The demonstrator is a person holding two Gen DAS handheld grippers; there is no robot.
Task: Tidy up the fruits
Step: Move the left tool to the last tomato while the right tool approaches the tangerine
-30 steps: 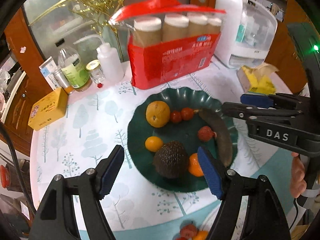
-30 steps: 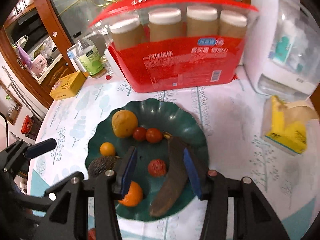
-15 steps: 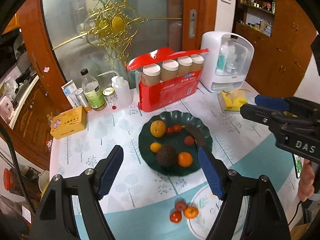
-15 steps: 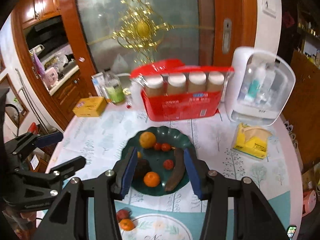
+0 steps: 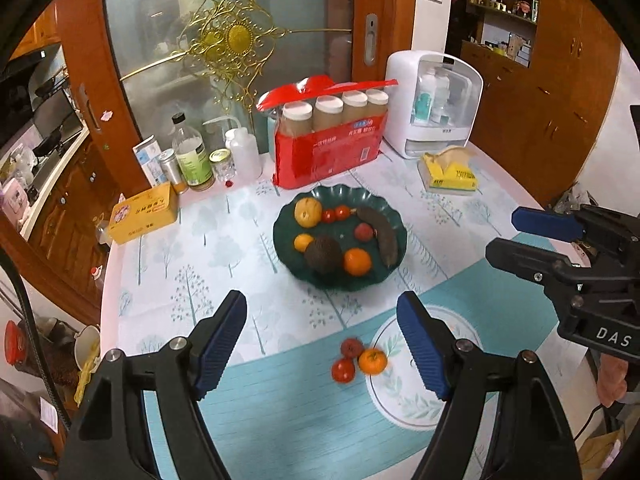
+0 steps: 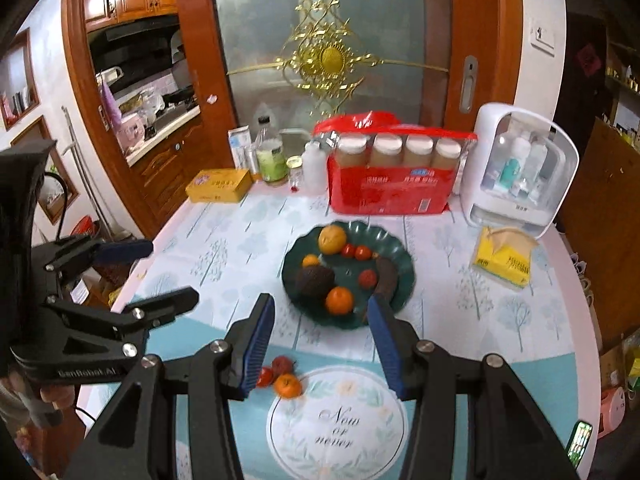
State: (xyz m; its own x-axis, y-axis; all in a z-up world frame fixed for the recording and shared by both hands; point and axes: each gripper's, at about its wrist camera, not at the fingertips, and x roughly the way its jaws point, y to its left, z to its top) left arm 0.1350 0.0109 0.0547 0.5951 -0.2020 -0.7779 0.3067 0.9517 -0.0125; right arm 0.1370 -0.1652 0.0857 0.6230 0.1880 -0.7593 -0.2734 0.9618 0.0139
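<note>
A dark green plate (image 5: 384, 208) (image 6: 402, 248) in the middle of the table holds several fruits: a yellow-orange fruit (image 5: 307, 211), two small tomatoes (image 5: 335, 213), a dark brown banana (image 5: 380, 233), a dark rough avocado (image 5: 323, 253), an orange (image 5: 357, 261) and small red and orange fruits. Three loose fruits lie on the near tablecloth: a small orange (image 5: 372, 361) (image 6: 287, 385), a tomato (image 5: 343, 370) and a red fruit (image 5: 352, 347). My left gripper (image 5: 322, 344) is open and empty, high above them. My right gripper (image 6: 320, 344) is open and empty, also high.
A red pack of paper cups (image 5: 330, 148) stands behind the plate. A white storage box (image 5: 434, 102) is at back right, a yellow tissue pack (image 5: 450, 172) beside it. Bottles (image 5: 192, 156) and a yellow box (image 5: 144, 212) are at back left.
Both grippers have pulled up and back from the plate. The whole table and the three loose fruits near the front have come into view. Both stay open.
</note>
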